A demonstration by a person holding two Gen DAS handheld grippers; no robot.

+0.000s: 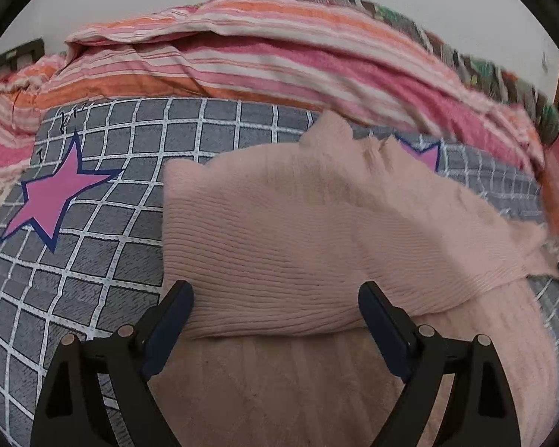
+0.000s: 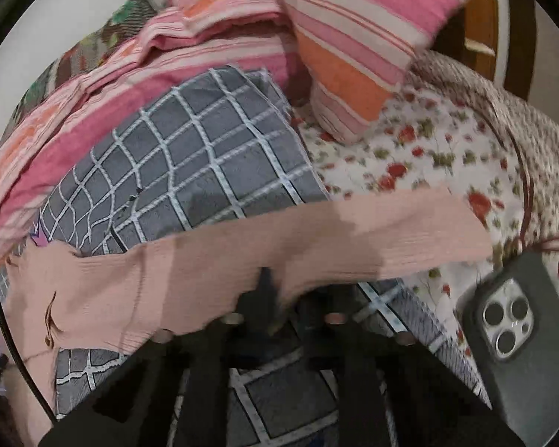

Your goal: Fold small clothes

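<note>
My left tongs [image 1: 275,309] stood apart over the pink sweater [image 1: 298,238] on the grey blanket [image 1: 93,253]; my right tongs [image 2: 279,294] were clamped on its sleeve [image 2: 316,246].

The bed is covered by a floral sheet [image 2: 421,156]. On it lies a grey checked blanket [image 1: 93,260] with pink stars, and the pink knitted garment [image 1: 279,231] lies on this blanket. Behind the blanket is a striped pink-orange quilt [image 1: 261,59]. Right of the blanket, a striped pillow [image 2: 361,44] and a phone [image 2: 518,335] lie on the sheet.
</note>
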